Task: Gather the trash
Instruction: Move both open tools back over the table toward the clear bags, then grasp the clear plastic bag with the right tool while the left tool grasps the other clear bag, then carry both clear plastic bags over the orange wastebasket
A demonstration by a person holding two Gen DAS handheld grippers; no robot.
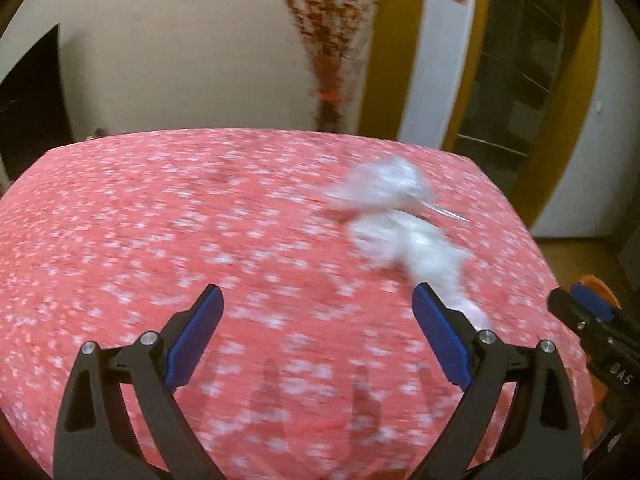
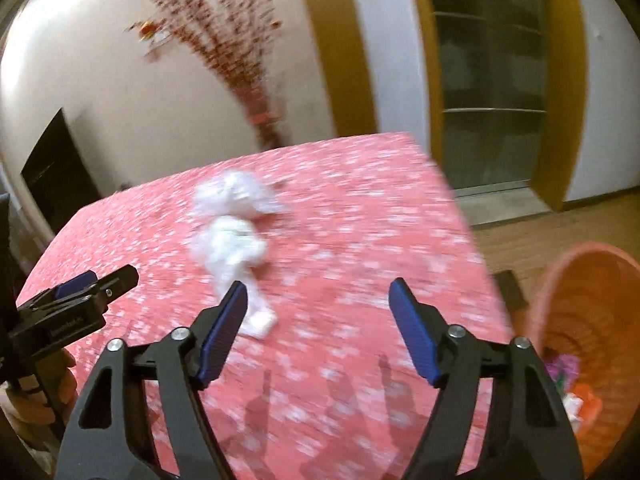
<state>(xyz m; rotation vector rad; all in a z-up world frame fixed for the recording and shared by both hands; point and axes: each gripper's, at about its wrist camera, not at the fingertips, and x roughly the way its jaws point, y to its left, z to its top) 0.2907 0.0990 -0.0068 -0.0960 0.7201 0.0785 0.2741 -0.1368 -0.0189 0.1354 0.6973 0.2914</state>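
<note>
White crumpled trash (image 1: pixel 404 232) lies on the red flowered tablecloth (image 1: pixel 200 240), with a clear plastic wrapper (image 1: pixel 384 186) at its far end. In the right wrist view the same white trash (image 2: pixel 232 244) lies left of centre, with a small white piece (image 2: pixel 262 322) at its near end. My left gripper (image 1: pixel 318 304) is open and empty, with the trash just beyond its right finger. My right gripper (image 2: pixel 316 300) is open and empty, with the trash beside its left finger. Both views are blurred.
An orange waste basket (image 2: pixel 576 300) stands on the floor off the table's right edge, with some trash inside. The left gripper shows at the left in the right wrist view (image 2: pixel 96 284). A vase of red branches (image 1: pixel 332 40) stands behind the table.
</note>
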